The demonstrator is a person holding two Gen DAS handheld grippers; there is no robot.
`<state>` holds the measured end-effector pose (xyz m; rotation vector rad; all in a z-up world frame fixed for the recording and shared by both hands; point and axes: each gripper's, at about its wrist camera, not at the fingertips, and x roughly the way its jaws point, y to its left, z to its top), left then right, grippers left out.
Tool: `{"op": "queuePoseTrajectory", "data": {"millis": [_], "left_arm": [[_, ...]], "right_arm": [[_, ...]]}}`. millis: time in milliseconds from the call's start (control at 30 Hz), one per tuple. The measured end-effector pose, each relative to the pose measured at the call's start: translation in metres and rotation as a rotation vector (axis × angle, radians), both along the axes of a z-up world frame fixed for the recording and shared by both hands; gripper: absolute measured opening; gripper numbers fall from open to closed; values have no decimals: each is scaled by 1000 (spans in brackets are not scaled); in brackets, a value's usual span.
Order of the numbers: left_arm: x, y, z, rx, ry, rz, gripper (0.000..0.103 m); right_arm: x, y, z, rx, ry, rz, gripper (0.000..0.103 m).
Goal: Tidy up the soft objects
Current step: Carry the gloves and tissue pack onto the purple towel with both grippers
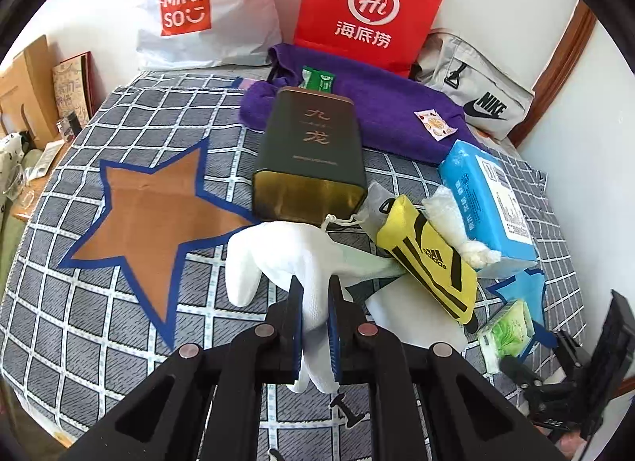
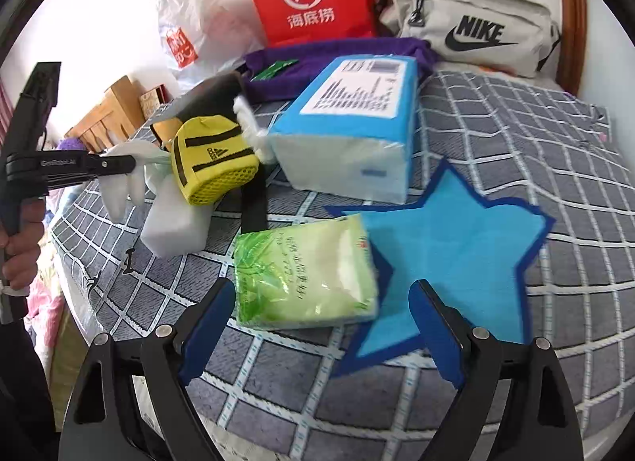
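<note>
My left gripper [image 1: 316,280] is shut on a white glove [image 1: 274,258], which hangs from its pads just above the checked bedspread [image 1: 119,322]. In the right wrist view the same glove [image 2: 119,191] dangles under that gripper at the left. My right gripper [image 2: 323,286] is open, its blue pads on either side of a green tissue pack [image 2: 305,274] without touching it. The pack lies on the edge of a blue star patch [image 2: 456,246]. A yellow Adidas pouch [image 1: 428,258] leans beside a large blue tissue pack [image 1: 488,199].
A dark tin [image 1: 313,151] lies on its side by a purple towel [image 1: 377,112]. A brown star patch [image 1: 154,215] is on the left. A red bag [image 1: 369,4], a Miniso bag [image 1: 198,8] and a Nike bag [image 1: 476,84] line the wall. A white foam block [image 2: 174,231] sits near the pouch.
</note>
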<state>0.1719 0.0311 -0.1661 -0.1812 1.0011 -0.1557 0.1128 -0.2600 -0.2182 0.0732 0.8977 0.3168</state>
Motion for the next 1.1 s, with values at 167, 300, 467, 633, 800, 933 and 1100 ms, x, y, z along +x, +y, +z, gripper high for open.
{"op": "queuePoseTrajectory", "data": {"millis": [167, 300, 467, 633, 800, 933, 1100], "left_arm": [[-5, 12, 5, -7, -13, 27, 10], [-8, 22, 9, -27, -19, 47, 10], [-14, 33, 21, -42, -44, 61, 10], [-16, 36, 33, -32, -65, 69, 10], [-19, 33, 44, -31, -92, 56, 10], [-19, 25, 52, -14, -106, 35, 10], [-12, 12, 66, -58, -124, -15, 10]], "right_arm": [[6, 19, -8, -108, -24, -7, 89], [9, 24, -9, -170, -23, -41, 76], [13, 12, -2, -106, 22, -71, 72], [8, 2, 14, -63, 17, -83, 72], [7, -9, 38, -26, 1, -112, 72], [9, -14, 59, -12, -25, -137, 72], [12, -18, 89, -6, -61, -145, 72]]}}
